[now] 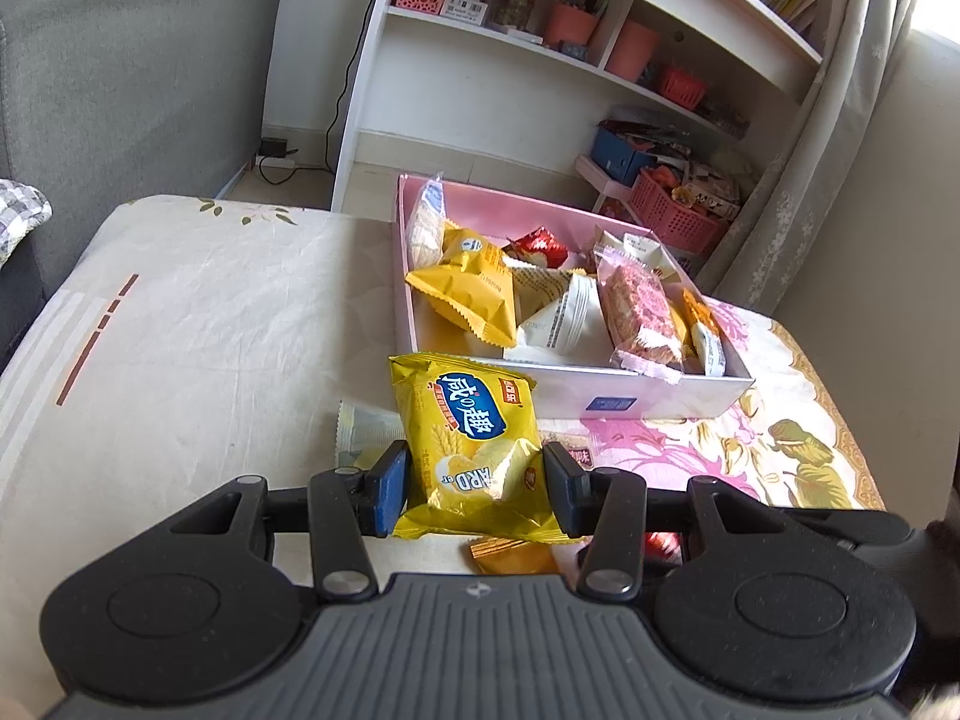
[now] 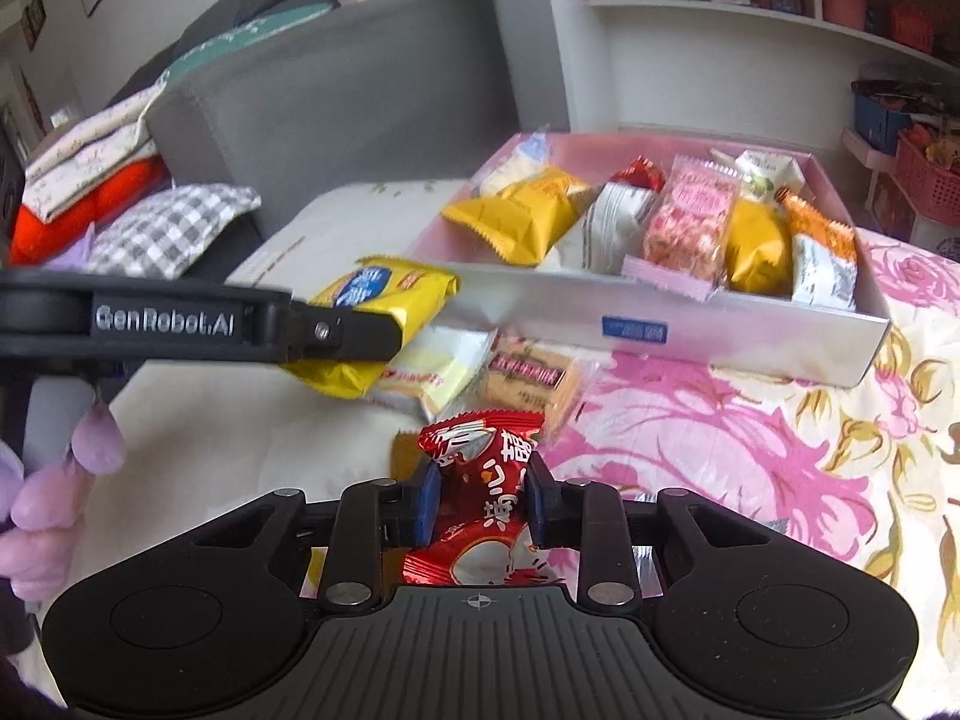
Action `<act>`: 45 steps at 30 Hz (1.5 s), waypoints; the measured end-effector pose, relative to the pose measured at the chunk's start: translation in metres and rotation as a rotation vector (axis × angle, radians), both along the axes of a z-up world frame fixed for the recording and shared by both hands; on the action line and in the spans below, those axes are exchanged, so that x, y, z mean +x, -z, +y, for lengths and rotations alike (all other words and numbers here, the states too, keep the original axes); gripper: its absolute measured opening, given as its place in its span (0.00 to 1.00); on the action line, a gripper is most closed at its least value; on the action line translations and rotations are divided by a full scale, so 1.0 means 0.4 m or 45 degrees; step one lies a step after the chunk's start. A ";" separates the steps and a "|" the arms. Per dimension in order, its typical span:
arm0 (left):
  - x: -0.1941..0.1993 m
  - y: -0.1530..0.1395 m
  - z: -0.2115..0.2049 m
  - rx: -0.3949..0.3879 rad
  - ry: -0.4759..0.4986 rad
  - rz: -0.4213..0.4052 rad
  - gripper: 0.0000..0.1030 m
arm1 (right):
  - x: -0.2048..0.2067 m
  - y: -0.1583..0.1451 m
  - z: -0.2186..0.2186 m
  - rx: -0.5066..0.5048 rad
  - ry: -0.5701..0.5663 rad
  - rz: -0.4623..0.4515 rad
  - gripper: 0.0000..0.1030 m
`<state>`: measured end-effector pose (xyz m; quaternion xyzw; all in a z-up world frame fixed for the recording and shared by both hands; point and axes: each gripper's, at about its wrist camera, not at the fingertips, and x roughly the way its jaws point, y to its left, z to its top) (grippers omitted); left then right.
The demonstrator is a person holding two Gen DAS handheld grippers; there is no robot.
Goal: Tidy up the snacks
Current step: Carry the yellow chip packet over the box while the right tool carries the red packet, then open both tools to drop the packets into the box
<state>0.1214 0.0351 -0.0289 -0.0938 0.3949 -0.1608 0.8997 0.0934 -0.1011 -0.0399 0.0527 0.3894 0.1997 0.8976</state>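
Observation:
My left gripper (image 1: 475, 480) is shut on a yellow cracker packet (image 1: 471, 450) and holds it just above the cloth, in front of the pink box (image 1: 600, 405). The same packet (image 2: 384, 294) and the left gripper's arm show at the left of the right wrist view. My right gripper (image 2: 480, 501) is shut on a red foil snack (image 2: 480, 480), its blue pads pinching the wrapper's middle. The pink box (image 2: 720, 336) holds several packets: yellow, white, pink and orange. Loose on the cloth lie a pale yellow packet (image 2: 432, 372) and a brown biscuit packet (image 2: 528, 381).
A flowered cloth (image 2: 750, 450) covers the surface. A grey sofa (image 1: 120, 72) with cushions stands to the left, and white shelves (image 1: 540, 54) with pink baskets behind the box. A hand in a purple glove (image 2: 60, 480) grips the left tool. An orange packet (image 1: 516, 555) lies under the left gripper.

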 end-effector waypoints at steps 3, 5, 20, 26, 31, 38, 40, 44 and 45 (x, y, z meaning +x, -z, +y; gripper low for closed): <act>0.003 -0.006 0.001 -0.005 -0.004 -0.011 0.42 | 0.008 -0.024 -0.022 0.015 0.045 -0.034 0.27; 0.003 -0.015 -0.002 -0.003 -0.007 -0.027 0.42 | 0.017 -0.042 -0.035 0.023 0.074 -0.058 0.27; 0.101 -0.011 -0.045 -0.017 0.024 -0.052 0.42 | 0.129 -0.131 -0.112 0.085 0.273 -0.151 0.28; 0.152 0.011 -0.072 0.027 0.052 -0.034 0.42 | 0.238 -0.138 -0.118 0.048 0.338 -0.152 0.28; 0.181 0.021 -0.072 -0.010 0.054 -0.040 0.42 | 0.319 -0.124 -0.123 0.017 0.379 -0.149 0.28; 0.208 0.056 -0.072 0.001 0.053 -0.030 0.40 | 0.396 -0.095 -0.122 0.022 0.430 -0.131 0.28; 0.206 0.054 -0.081 0.035 0.073 -0.054 0.39 | 0.412 -0.089 -0.120 0.027 0.443 -0.129 0.29; 0.206 0.055 -0.089 0.059 0.088 -0.074 0.39 | 0.434 -0.083 -0.117 0.031 0.458 -0.130 0.30; 0.205 0.055 -0.088 0.053 0.096 -0.074 0.40 | 0.439 -0.083 -0.117 0.031 0.465 -0.132 0.30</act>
